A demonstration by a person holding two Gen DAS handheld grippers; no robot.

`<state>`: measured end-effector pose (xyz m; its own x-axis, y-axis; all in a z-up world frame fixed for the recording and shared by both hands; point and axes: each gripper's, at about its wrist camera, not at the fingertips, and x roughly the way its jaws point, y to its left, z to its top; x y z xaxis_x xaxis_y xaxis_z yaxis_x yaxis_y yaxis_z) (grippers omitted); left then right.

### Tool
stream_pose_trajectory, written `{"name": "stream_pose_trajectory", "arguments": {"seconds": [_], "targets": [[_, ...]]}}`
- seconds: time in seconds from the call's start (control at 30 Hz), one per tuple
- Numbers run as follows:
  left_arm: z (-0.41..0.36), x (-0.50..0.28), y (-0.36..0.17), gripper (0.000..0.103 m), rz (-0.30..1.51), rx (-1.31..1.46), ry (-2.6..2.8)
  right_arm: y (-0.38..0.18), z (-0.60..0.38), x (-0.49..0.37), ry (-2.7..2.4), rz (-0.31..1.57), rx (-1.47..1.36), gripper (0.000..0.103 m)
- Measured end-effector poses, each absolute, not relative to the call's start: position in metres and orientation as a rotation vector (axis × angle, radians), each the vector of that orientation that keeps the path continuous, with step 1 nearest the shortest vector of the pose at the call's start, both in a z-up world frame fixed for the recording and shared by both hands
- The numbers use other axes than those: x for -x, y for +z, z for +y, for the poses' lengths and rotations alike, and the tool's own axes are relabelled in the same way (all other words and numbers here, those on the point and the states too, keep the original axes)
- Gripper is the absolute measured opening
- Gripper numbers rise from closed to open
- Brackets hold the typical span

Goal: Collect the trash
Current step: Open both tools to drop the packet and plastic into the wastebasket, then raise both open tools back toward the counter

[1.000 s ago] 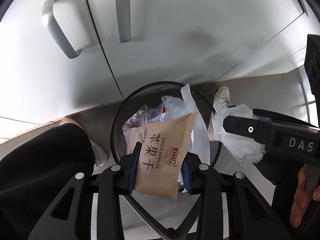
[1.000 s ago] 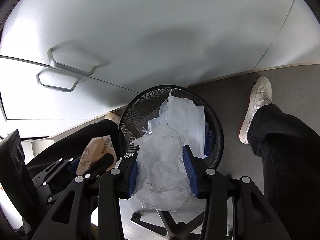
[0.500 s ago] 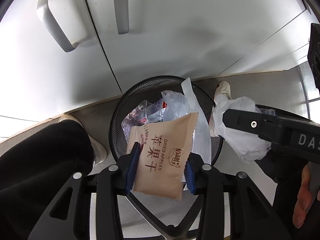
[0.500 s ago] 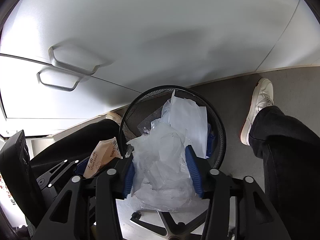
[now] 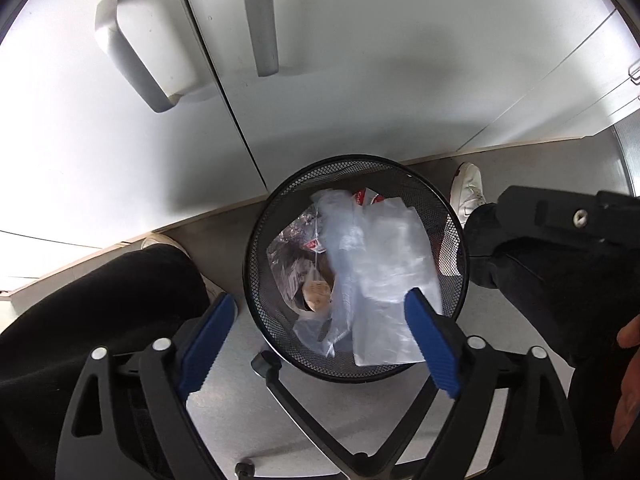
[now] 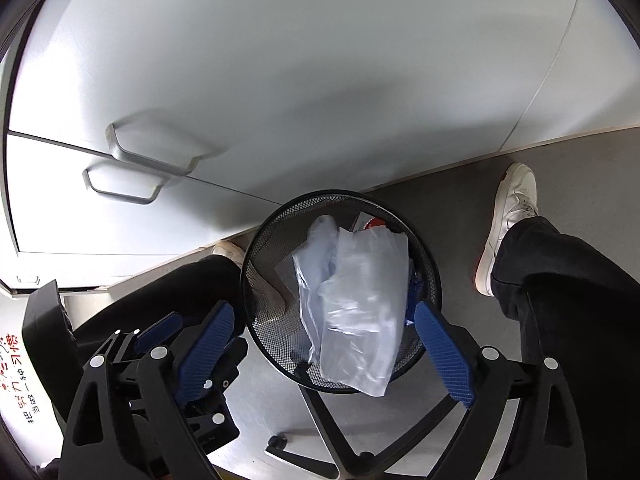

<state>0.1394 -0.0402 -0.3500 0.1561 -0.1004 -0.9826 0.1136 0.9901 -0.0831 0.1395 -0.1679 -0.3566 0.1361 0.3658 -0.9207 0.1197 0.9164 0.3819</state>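
Left wrist view: our left gripper (image 5: 320, 336) is spread wide, blue pads (image 5: 206, 338) far apart, nothing between them. We look straight down into the black mesh bin (image 5: 260, 240) on the grey floor (image 5: 224, 408). A clear plastic bag (image 5: 394, 264) lies on top of the pile, long axis running from the far rim down toward us, its near end draped over the rim by the right pad. Beside it, to the left, sits more clear film (image 5: 292, 256) with small red-and-white label scraps we cannot read. A tan packet (image 5: 318, 290) shows low in the bin, mostly buried; no writing on it is legible here. Our right gripper (image 5: 560, 220) shows only as black body at the right edge. White cabinet doors (image 5: 360, 60) with grey handles (image 5: 260, 20) stand behind the bin.

Right wrist view: our right gripper (image 6: 326, 354) is also wide apart and carries nothing. The plastic bag (image 6: 360, 308) lies in the bin (image 6: 256, 264) with the same near-far long axis, tilted a little left at the far end, and its near end hangs over the near rim. A red-and-white scrap (image 6: 370, 222) peeks out at the far side, print unreadable. Our left gripper (image 6: 180, 336) sits at lower left, its fingers parted. At the far left edge we see red and black Chinese characters (image 6: 18, 380), too warped to read. Black trousers (image 6: 580, 320), a white shoe (image 6: 510, 220) and a chair base (image 6: 352, 432) fill the rest.
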Motion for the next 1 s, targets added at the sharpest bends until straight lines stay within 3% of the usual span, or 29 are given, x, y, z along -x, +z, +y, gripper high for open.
{"name": "stream_pose_trajectory", "arguments": {"seconds": [0.53, 0.67, 1.0], "targets": [[-0.031, -0.131, -0.313, 0.094, 1.31, -0.007, -0.134, -0.301, -0.179, -0.122, 0.163, 1.304, -0.358, 0.096], [-0.023, -0.124, -0.291, 0.099, 1.255, 0.007, -0.119, -0.278, -0.178, -0.113, 0.165, 1.25, -0.312, 0.096], [-0.007, -0.088, -0.212, 0.099, 1.084, 0.051, -0.134, -0.196, -0.17, -0.073, 0.204, 1.067, -0.239, 0.099]]}}
